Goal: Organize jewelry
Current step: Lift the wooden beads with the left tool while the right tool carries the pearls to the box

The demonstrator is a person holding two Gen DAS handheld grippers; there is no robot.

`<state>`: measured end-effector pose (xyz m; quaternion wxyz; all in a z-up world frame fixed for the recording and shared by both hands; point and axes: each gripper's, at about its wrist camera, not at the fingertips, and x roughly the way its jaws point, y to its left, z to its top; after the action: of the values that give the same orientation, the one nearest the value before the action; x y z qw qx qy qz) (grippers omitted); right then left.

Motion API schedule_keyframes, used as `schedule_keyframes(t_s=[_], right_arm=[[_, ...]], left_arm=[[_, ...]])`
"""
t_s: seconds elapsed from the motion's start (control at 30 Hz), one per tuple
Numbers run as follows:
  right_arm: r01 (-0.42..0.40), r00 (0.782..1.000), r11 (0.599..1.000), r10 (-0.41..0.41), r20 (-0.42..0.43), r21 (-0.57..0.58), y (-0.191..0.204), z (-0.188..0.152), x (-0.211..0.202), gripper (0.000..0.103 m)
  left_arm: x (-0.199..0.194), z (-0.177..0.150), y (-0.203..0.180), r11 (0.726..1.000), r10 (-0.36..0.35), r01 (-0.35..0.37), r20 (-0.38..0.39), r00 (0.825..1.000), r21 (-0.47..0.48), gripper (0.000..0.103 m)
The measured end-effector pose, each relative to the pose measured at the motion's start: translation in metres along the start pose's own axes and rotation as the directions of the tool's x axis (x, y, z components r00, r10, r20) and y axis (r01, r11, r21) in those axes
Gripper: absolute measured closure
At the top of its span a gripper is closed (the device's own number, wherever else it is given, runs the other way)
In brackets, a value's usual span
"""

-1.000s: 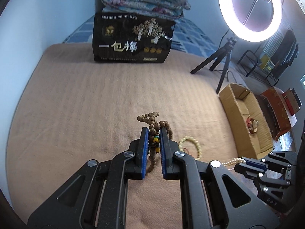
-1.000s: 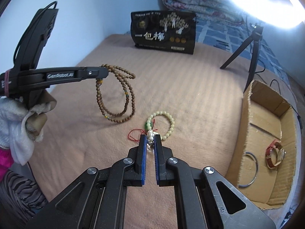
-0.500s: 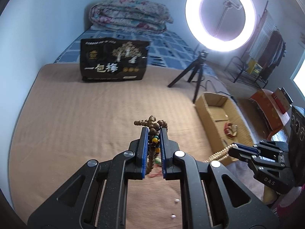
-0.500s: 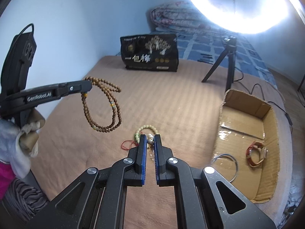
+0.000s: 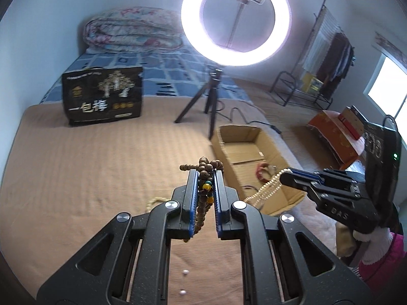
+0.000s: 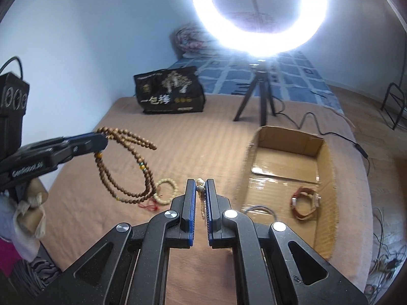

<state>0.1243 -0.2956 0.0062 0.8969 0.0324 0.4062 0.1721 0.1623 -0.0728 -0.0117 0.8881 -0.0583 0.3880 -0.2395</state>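
My left gripper (image 5: 205, 175) is shut on a brown wooden bead necklace (image 5: 205, 178), held high over the bed; the necklace hangs in long loops in the right wrist view (image 6: 127, 167). My right gripper (image 6: 200, 185) is shut on a cream pearl strand (image 6: 201, 190), which dangles in the left wrist view (image 5: 267, 185) at the near left edge of the cardboard box (image 5: 244, 137). The box (image 6: 325, 178) holds a brown leather watch (image 6: 305, 200) and a thin metal bangle (image 6: 259, 209). A pale bead bracelet (image 6: 166, 190) with a red cord lies on the bed.
A ring light on a black tripod (image 5: 211, 99) stands behind the box. A black printed bag (image 5: 104, 96) stands at the back of the tan bedspread (image 5: 89, 165), with a folded quilt (image 5: 132, 30) beyond. Two loose pearls (image 5: 183, 280) lie below my left gripper.
Both grippers have risen and swung right toward the box, each keeping its strand. The pearl strand has lifted off the bed; the pale bracelet stays behind.
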Motion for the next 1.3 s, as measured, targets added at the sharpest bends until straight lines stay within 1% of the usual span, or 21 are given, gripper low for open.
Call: schedule_keyframes(t_s=[0.27,0.53,0.67,1.03,1.3], right_arm=[[0.058,0.998,0.997,-0.058,0.013,0.053,-0.035,0.000,-0.011,0.097],[0.090,0.996,0.991,-0.091,0.005,0.098,-0.064,-0.002,-0.013,0.097],[0.103,0.995,0.989,-0.102,-0.011,0.109,-0.075,-0.005,-0.010,0.097],[0.134,0.990,0.981,-0.127,-0.057,0.141,-0.105,-0.015,-0.003,0.097],[0.148,0.987,0.975,-0.136,-0.085,0.164,-0.120,-0.022,0.002,0.097]], left_arm=[[0.012,0.003,-0.040,0.997,-0.061,0.061,-0.006,0.998,0.039,0.093],[0.035,0.011,-0.072,0.993,-0.097,0.098,-0.020,0.995,0.065,0.093],[0.050,0.016,-0.084,0.992,-0.102,0.103,-0.023,0.995,0.079,0.093],[0.094,0.036,-0.099,0.990,-0.119,0.121,-0.032,0.992,0.072,0.093],[0.129,0.038,-0.101,0.992,-0.105,0.109,-0.061,0.993,0.063,0.093]])
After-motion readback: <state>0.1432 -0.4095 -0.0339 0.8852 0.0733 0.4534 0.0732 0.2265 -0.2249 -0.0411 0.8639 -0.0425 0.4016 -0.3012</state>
